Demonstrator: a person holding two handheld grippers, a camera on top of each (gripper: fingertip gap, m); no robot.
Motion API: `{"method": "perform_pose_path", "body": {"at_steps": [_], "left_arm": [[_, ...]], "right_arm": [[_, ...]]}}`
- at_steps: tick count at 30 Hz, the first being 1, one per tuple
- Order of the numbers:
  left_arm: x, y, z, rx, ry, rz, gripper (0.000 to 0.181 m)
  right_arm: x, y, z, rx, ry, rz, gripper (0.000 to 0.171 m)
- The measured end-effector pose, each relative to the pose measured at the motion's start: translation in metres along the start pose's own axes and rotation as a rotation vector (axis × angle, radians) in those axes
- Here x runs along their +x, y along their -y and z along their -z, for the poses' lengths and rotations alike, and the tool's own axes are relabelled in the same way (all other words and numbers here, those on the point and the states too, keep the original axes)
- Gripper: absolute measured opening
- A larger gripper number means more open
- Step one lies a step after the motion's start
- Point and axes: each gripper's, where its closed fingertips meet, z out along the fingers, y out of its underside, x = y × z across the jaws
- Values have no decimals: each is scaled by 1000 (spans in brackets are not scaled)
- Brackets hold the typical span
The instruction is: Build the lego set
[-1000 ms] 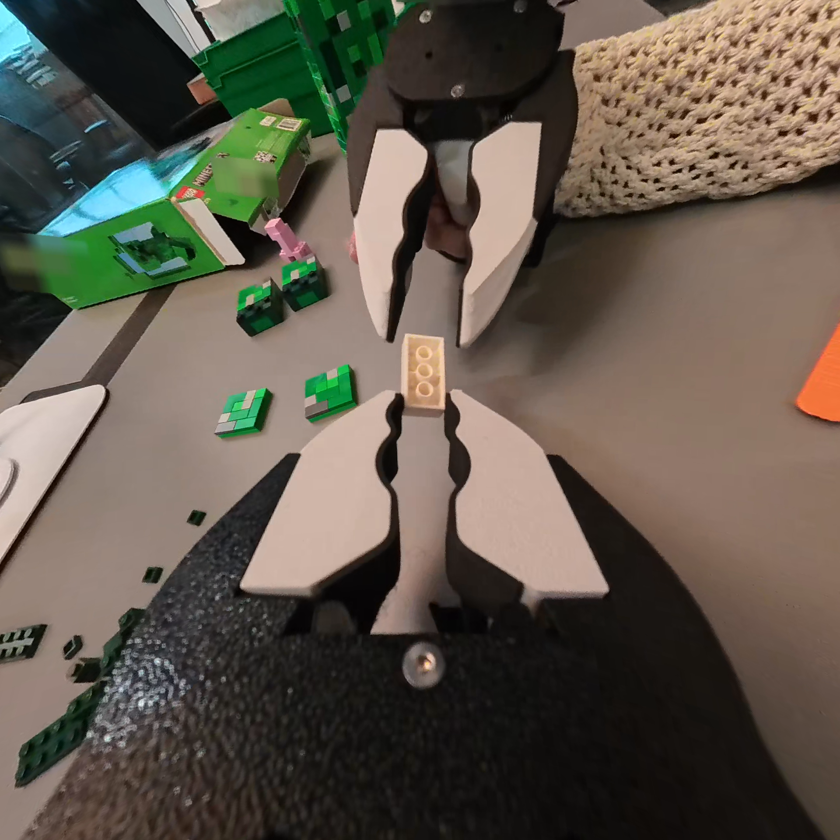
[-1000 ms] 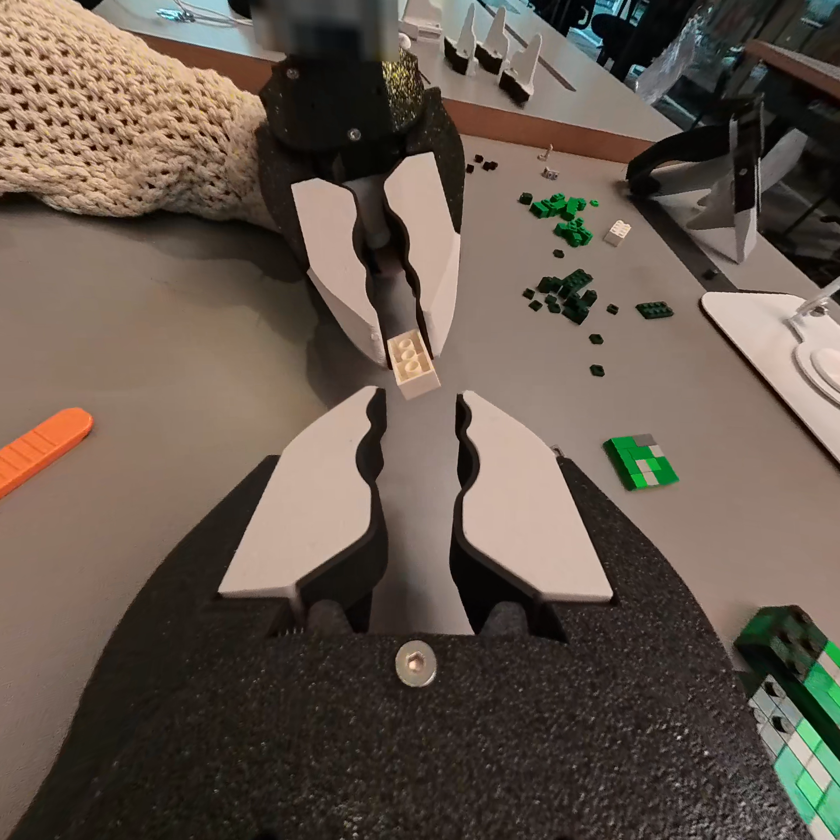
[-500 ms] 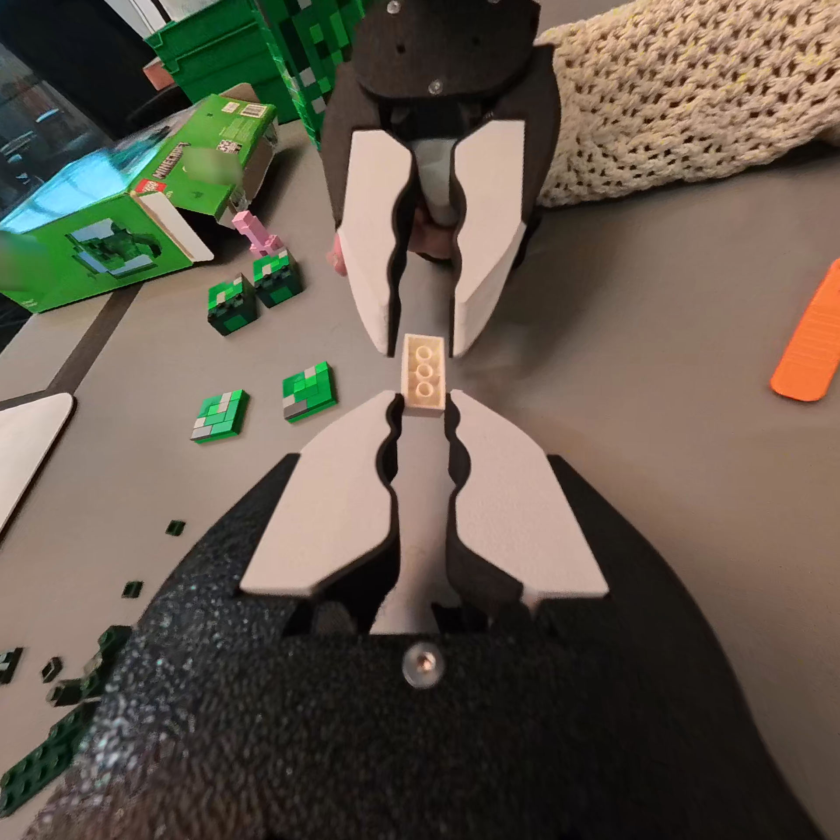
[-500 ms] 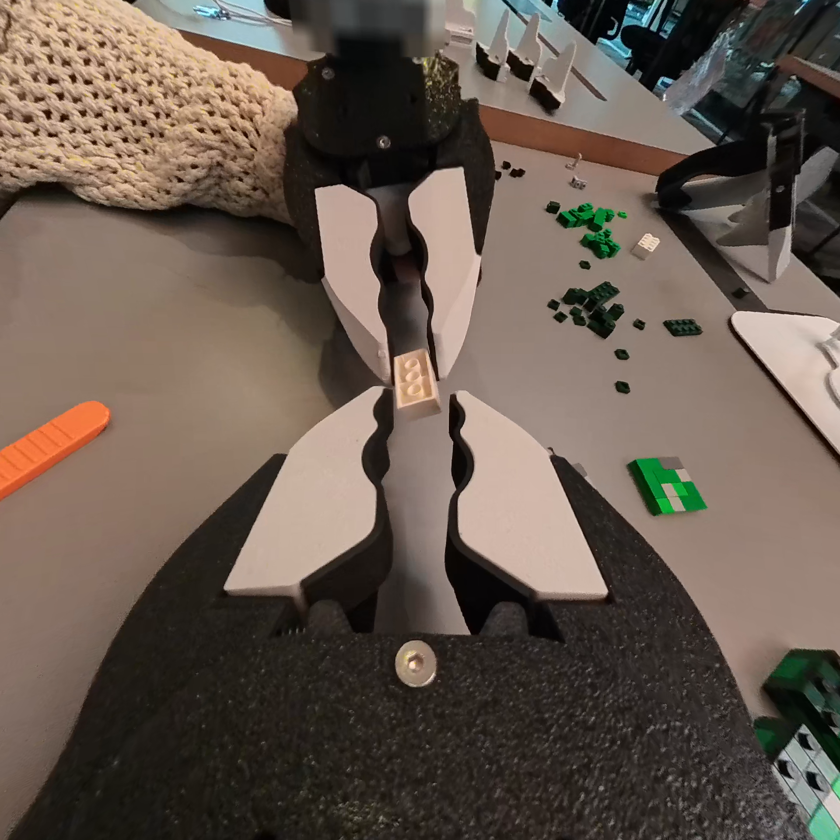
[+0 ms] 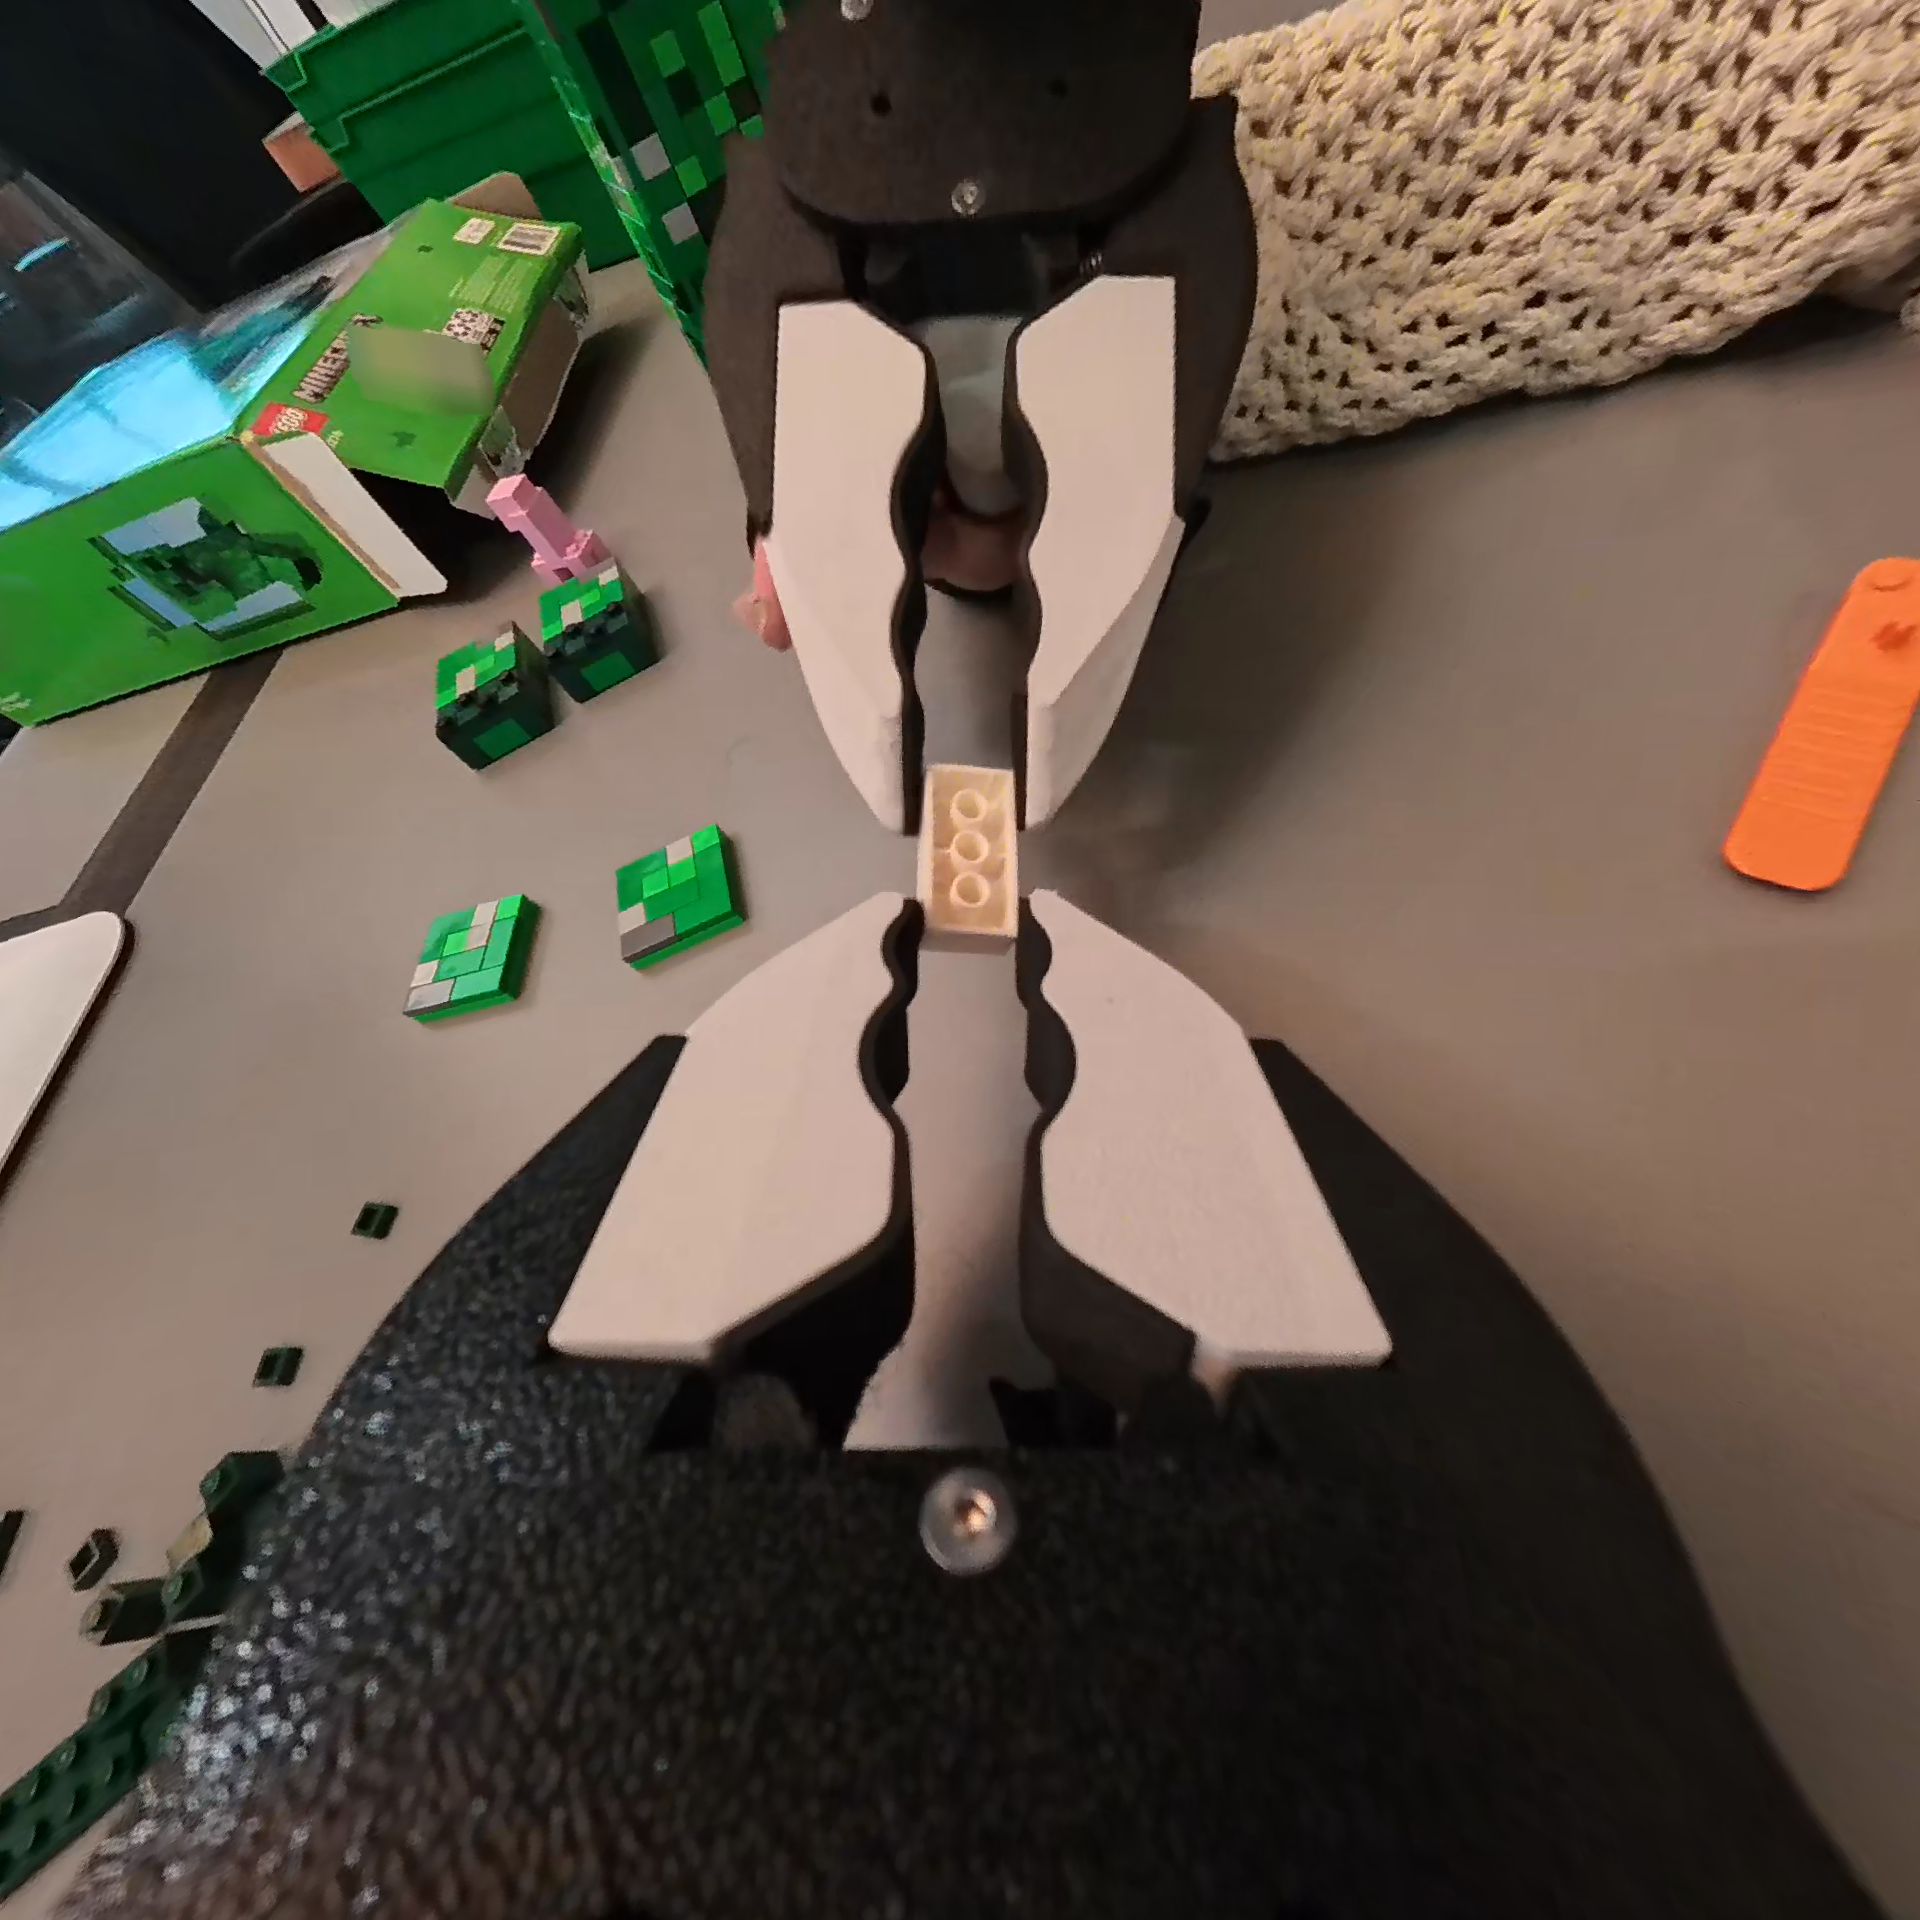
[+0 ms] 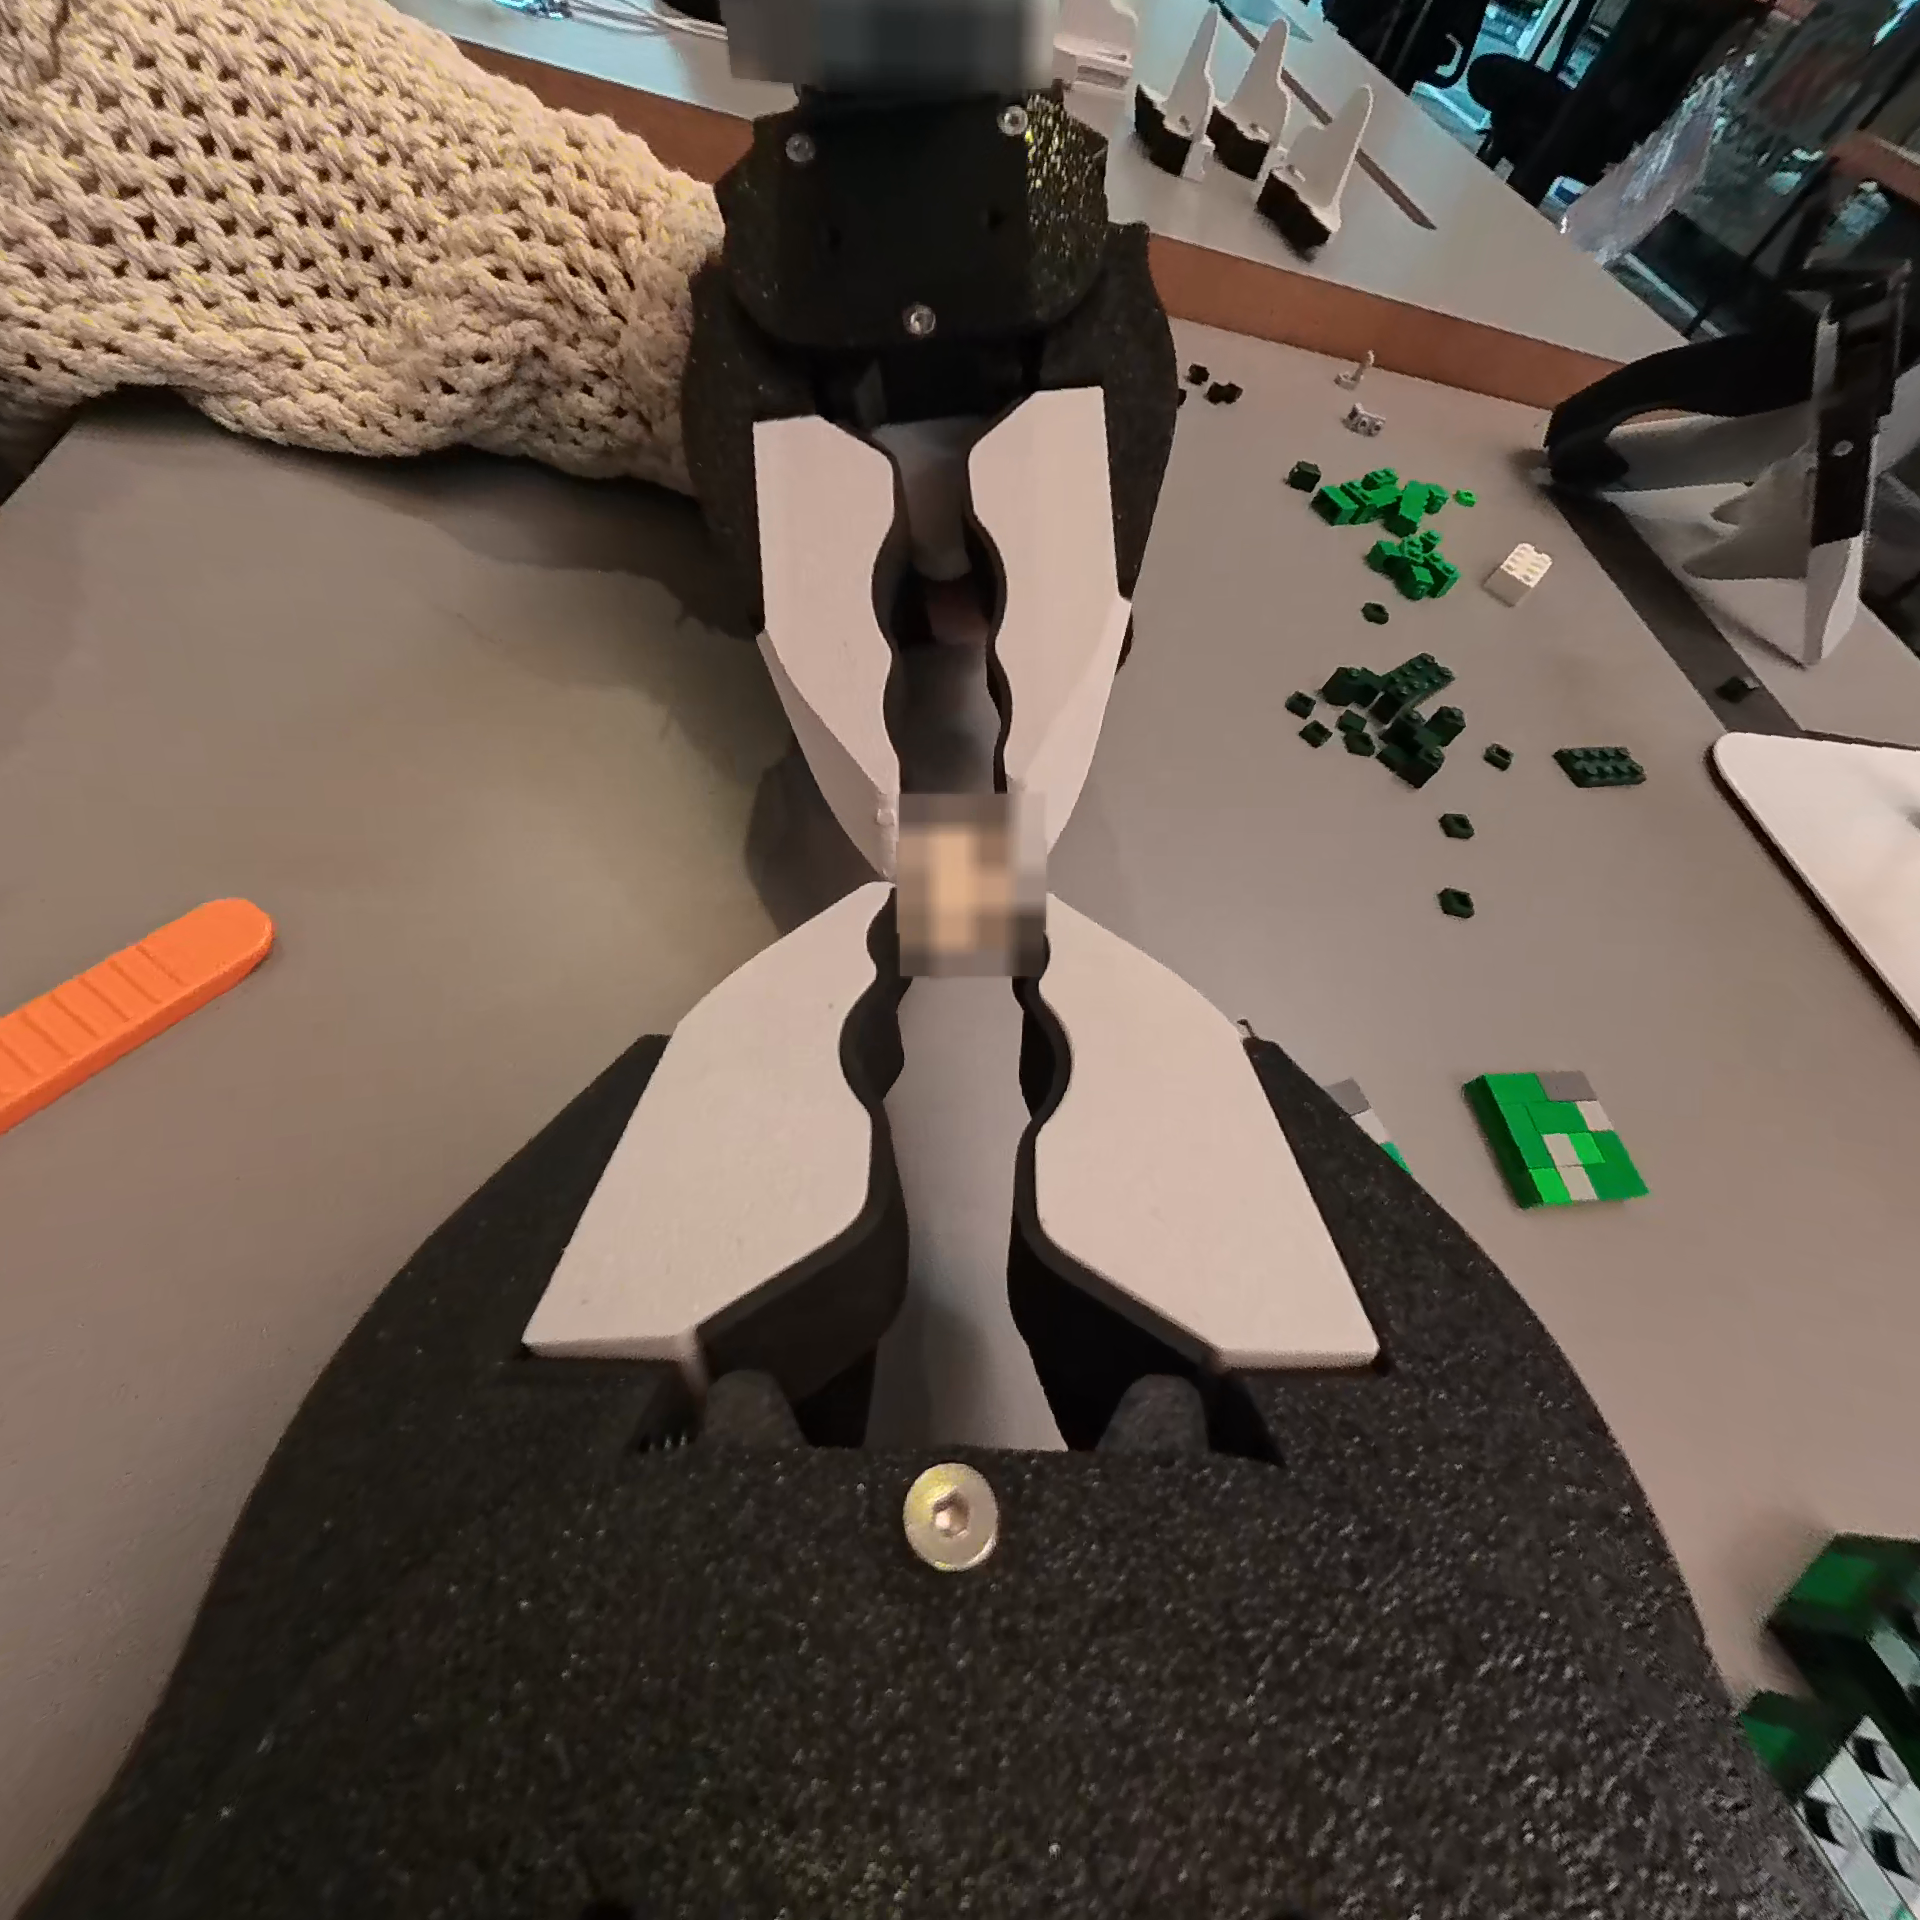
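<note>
- In the left wrist view, the left gripper [image 5: 968, 920] is narrowed onto the near end of the white brick [image 5: 968, 868], clamping it at the fingertips above the grey tabletop [image 5: 1455, 727].
- The brick's long axis runs straight ahead along the fingers, studs up.
- Its far end sits between the tips of the right gripper [image 5: 968, 821], which faces the left one head-on; its jaws are almost closed, but a firm hold cannot be confirmed.
- Both grippers are equally near, so this looks like a handover.
- Farther off towards the left edge lie the green tile panels [image 5: 681, 909].
</note>
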Motion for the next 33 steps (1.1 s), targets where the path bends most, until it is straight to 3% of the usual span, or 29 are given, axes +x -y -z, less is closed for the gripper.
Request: {"method": "perform_pose_path", "body": {"at_steps": [29, 33], "left_arm": [[-5, -8, -4, -67, 55, 0, 17], [-10, -11, 0, -63, 89, -19, 29]], "right_arm": [[4, -10, -4, -69, -16, -29, 18], [10, -26, -3, -168, -45, -61, 18]]}}
